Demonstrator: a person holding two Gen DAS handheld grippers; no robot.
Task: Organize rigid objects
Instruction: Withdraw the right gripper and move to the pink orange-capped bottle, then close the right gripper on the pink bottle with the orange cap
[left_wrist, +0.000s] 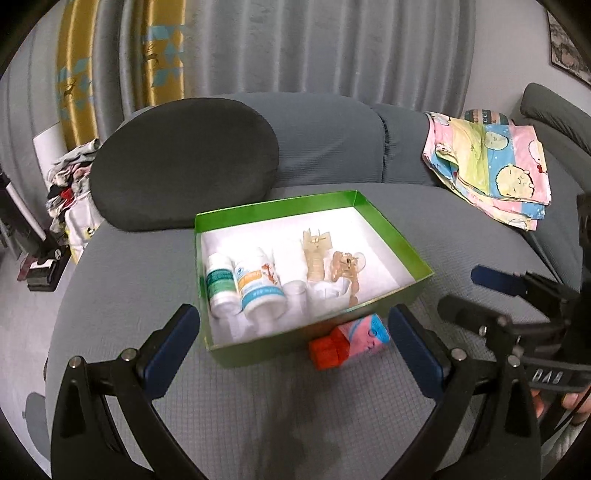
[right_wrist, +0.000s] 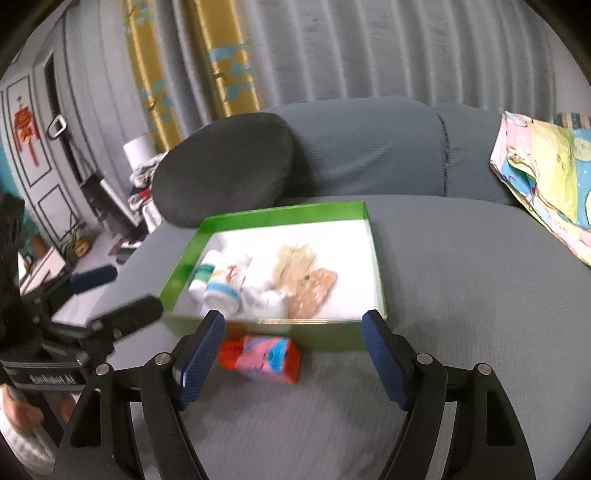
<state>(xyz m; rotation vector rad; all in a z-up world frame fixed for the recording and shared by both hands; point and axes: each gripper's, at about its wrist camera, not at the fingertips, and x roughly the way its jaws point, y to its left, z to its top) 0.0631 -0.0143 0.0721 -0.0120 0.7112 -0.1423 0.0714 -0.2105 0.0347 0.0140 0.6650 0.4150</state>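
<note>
A green box (left_wrist: 391, 232) with a white floor sits on the grey sofa seat; it also shows in the right wrist view (right_wrist: 280, 216). Inside lie two white bottles (left_wrist: 243, 284), small clear cups (left_wrist: 295, 291) and two tan hair clips (left_wrist: 332, 258). A small pink and red carton (left_wrist: 351, 341) lies on the seat against the box's near wall, seen too in the right wrist view (right_wrist: 262, 356). My left gripper (left_wrist: 291, 350) is open and empty, just short of the box. My right gripper (right_wrist: 293, 354) is open and empty, with the carton between its fingers' line.
A dark round cushion (left_wrist: 184, 162) leans on the sofa back behind the box. A folded pastel cloth (left_wrist: 491, 162) lies on the seat at the right. Clutter and a floor lie off the sofa's left edge (left_wrist: 62, 192).
</note>
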